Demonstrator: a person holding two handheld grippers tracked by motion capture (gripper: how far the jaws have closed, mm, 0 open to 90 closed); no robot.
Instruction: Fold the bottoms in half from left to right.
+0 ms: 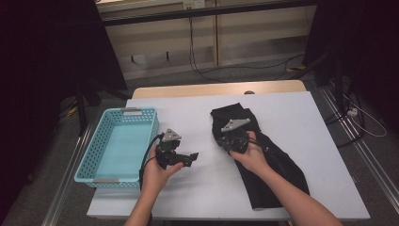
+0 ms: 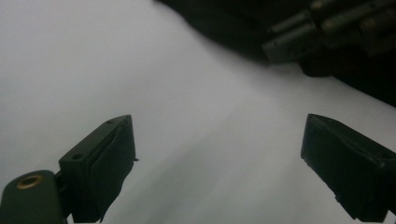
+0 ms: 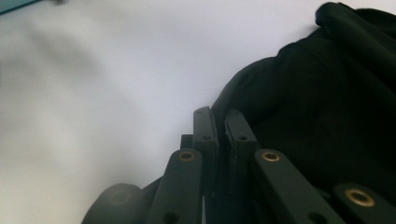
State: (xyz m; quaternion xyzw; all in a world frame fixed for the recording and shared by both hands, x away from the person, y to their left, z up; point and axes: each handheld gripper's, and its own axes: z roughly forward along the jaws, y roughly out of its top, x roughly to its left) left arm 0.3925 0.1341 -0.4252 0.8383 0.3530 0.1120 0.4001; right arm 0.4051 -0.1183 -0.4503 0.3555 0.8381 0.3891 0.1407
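While the left gripper [image 1: 188, 157] hovers with its jaws wide apart over bare white table [image 1: 291, 113] at lower centre, the right gripper [image 3: 223, 126] is pinched together on the edge of the black garment [image 1: 277, 165], centre-right, beside the turquoise basket [image 1: 89, 157].

We see bare forearms, no sleeves; our left gripper [image 1: 192, 157] is black with a grey three-cornered plate and a black cable looping from it; our right gripper [image 1: 225, 140] is black too, grey-plated, with brass-coloured rivets along its linkage bars.
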